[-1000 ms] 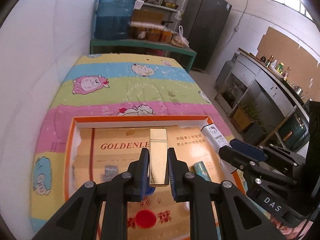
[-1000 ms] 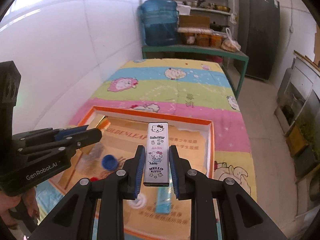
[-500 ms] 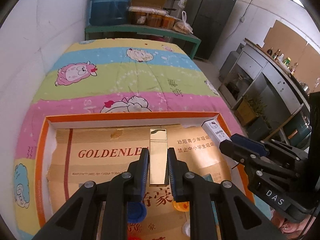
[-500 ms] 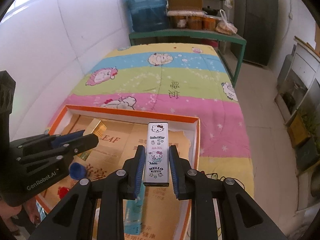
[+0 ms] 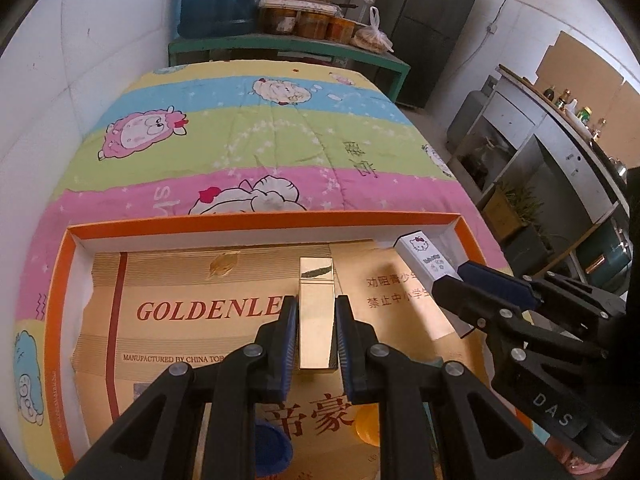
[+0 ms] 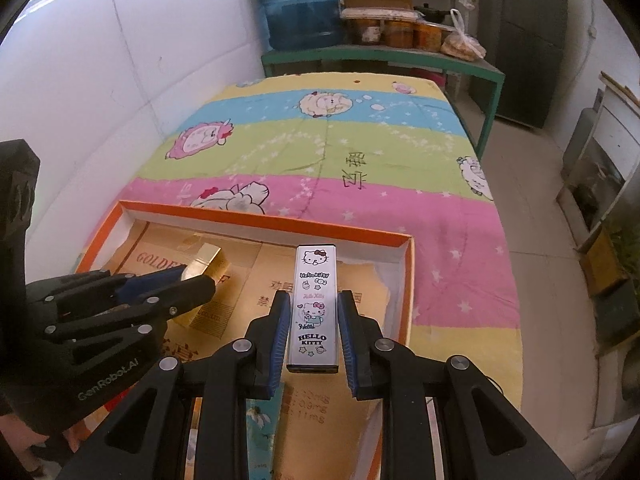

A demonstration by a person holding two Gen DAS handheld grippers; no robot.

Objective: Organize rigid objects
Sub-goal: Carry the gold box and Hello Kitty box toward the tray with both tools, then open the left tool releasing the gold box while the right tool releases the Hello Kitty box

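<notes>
The left gripper (image 5: 316,334) pinches a gold rectangular lighter (image 5: 316,312) between its blue pads, and the right gripper (image 6: 313,332) pinches a white Hello Kitty lighter (image 6: 315,304) in the same way; both are held above the far part of an orange-rimmed tray (image 5: 256,221) lined with flattened brown cardboard (image 5: 192,280). I think the main risk is the closeness of the two grippers — their tips are near each other over the same end of the tray, so one could knock the other's lighter if they descend together. The lighters are smooth and glossy, so they may slip or fall over on the uneven cardboard when released. A blue cap (image 5: 272,450) lies lower in the tray and could be in the way. The tray sits on a soft striped quilt (image 6: 332,140) with cartoon sheep — not a firm base. Behind are a green bench (image 6: 384,56), a blue water bottle (image 6: 300,0) and a dark cabinet (image 6: 532,40).
</notes>
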